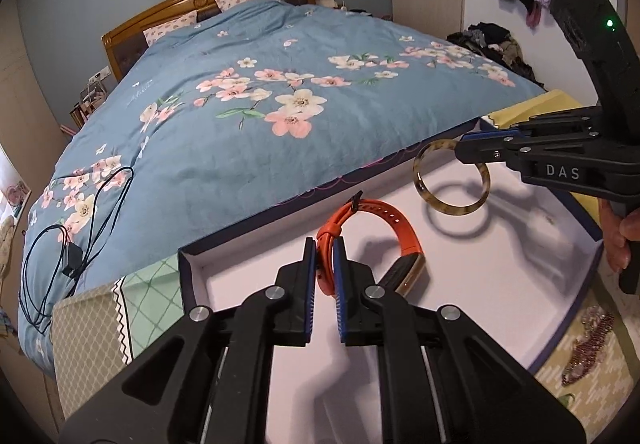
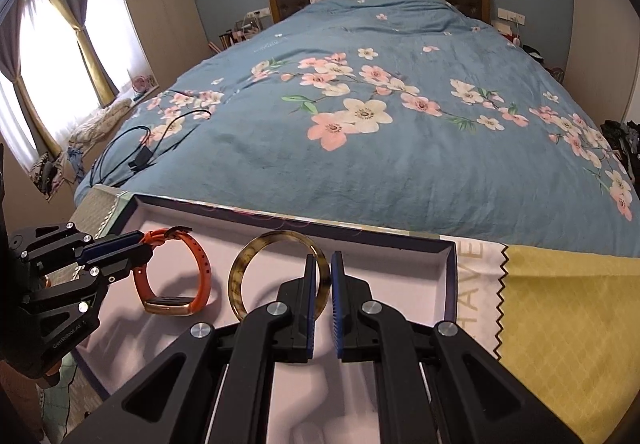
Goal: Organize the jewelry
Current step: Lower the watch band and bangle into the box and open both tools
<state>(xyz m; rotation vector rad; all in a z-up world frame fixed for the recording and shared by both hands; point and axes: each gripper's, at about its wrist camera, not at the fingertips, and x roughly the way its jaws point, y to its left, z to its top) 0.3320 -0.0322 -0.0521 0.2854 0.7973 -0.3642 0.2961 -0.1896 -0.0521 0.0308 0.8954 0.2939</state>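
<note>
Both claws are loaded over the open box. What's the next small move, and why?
Probably lower both a little, then open. The left claw is shut on the orange watch band and the right claw on the tortoiseshell bangle. Both pieces hang over the box's white floor, casting shadows on it, so they seem just above it, with a clear gap between them.

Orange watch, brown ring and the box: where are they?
orange watch point(image 2: 200, 268): right wrist view, on its orange strap.
brown ring point(image 2: 238, 276): right wrist view, on its left rim.
box point(image 2: 450, 264): right wrist view, on its right wall.
</note>
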